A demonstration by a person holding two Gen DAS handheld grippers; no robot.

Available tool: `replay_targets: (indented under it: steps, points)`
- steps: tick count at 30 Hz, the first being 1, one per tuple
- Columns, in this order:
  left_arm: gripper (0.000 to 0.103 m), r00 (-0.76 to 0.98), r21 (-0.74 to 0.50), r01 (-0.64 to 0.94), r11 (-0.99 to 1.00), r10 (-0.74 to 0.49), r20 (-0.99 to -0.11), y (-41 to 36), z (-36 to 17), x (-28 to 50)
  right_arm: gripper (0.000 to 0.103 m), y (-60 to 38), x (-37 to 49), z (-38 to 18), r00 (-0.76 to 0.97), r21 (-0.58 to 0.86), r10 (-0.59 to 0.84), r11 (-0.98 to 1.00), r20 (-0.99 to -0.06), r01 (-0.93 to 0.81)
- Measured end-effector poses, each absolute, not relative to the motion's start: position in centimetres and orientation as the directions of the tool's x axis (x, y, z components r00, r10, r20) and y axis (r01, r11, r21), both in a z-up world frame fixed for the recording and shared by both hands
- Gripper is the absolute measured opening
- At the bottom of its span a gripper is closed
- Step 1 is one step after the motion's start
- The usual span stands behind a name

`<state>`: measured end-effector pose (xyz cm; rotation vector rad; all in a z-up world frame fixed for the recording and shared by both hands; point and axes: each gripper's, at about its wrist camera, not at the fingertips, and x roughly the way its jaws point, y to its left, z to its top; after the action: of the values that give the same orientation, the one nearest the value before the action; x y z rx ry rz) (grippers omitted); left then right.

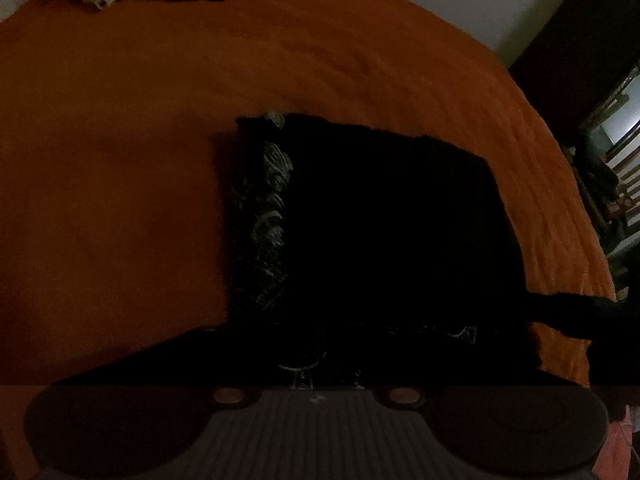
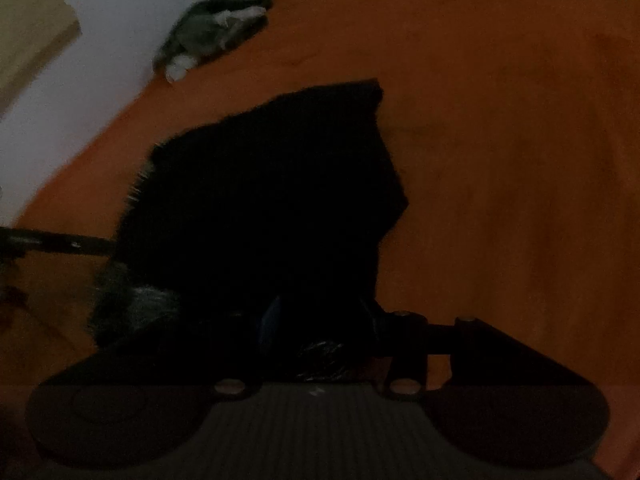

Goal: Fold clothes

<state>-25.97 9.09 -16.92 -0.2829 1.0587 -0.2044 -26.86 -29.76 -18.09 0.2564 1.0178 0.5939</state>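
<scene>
Your dark garment lies flat on the orange bedspread, already folded to a rough rectangle with a patterned lining showing along one edge. Your left tool reads as clenched low at the near hem, probably pinching cloth, though the dark hides it. Whether your right tool grips or is released, I cannot tell. A crumpled grey heap waits well apart.
</scene>
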Motion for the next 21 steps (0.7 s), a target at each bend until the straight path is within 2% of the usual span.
replay_targets:
  steps: [3, 8, 9, 11, 13, 15, 16, 17, 18, 19, 20, 21]
  points:
    - [0.018, 0.520, -0.285, 0.014, 0.958, -0.250, -0.817, 10.4, -14.9, -26.2, 0.047, -30.8, -27.2, -16.9, 0.400, 0.499, 0.600, 0.799, -0.692, -0.336]
    - [0.019, 0.546, -0.309, -0.040, 0.950, -0.238, -0.803, 12.6, -14.2, -25.9, 0.047, -32.0, -24.9, -16.4, 0.442, 0.535, 0.604, 0.796, -0.664, -0.283]
    - [0.019, 0.544, -0.318, -0.033, 0.947, -0.250, -0.801, 12.4, -14.2, -25.7, 0.049, -31.9, -24.0, -16.1, 0.448, 0.536, 0.604, 0.795, -0.659, -0.284]
    - [0.019, 0.542, -0.321, -0.002, 0.947, -0.269, -0.796, 11.5, -14.1, -25.3, 0.063, -31.2, -22.0, -16.0, 0.417, 0.537, 0.623, 0.782, -0.661, -0.317]
    - [0.019, 0.539, -0.322, 0.040, 0.946, -0.291, -0.790, 10.3, -14.5, -24.7, 0.067, -30.2, -20.4, -16.4, 0.378, 0.516, 0.614, 0.788, -0.692, -0.337]
    - [0.019, 0.523, -0.344, 0.073, 0.936, -0.330, -0.786, 8.8, -15.6, -24.0, 0.067, -29.2, -19.0, -17.5, 0.335, 0.496, 0.579, 0.813, -0.744, -0.305]
    - [0.019, 0.507, -0.358, 0.084, 0.930, -0.349, -0.788, 8.1, -16.3, -23.8, 0.065, -29.3, -18.7, -17.9, 0.320, 0.546, 0.614, 0.789, -0.721, -0.282]
    - [0.019, 0.491, -0.367, 0.091, 0.926, -0.362, -0.792, 7.5, -17.1, -23.6, 0.054, -29.4, -18.4, -18.2, 0.305, 0.597, 0.649, 0.761, -0.696, -0.256]
    - [0.019, 0.470, -0.375, 0.094, 0.922, -0.373, -0.800, 6.9, -17.9, -23.6, 0.037, -29.5, -18.2, -18.4, 0.291, 0.645, 0.682, 0.730, -0.671, -0.226]
    - [0.019, 0.448, -0.384, 0.091, 0.919, -0.382, -0.809, 6.4, -18.6, -23.5, 0.012, -29.6, -18.1, -18.4, 0.288, 0.675, 0.703, 0.709, -0.651, -0.205]
    - [0.016, 0.430, -0.394, 0.081, 0.915, -0.389, -0.815, 6.2, -19.3, -23.4, 0.009, -29.6, -18.0, -18.0, 0.291, 0.690, 0.718, 0.693, -0.633, -0.209]
    - [0.008, 0.424, -0.399, 0.061, 0.915, -0.386, -0.819, 6.2, -19.8, -23.4, 0.009, -29.6, -18.0, -17.6, 0.294, 0.701, 0.730, 0.680, -0.617, -0.216]
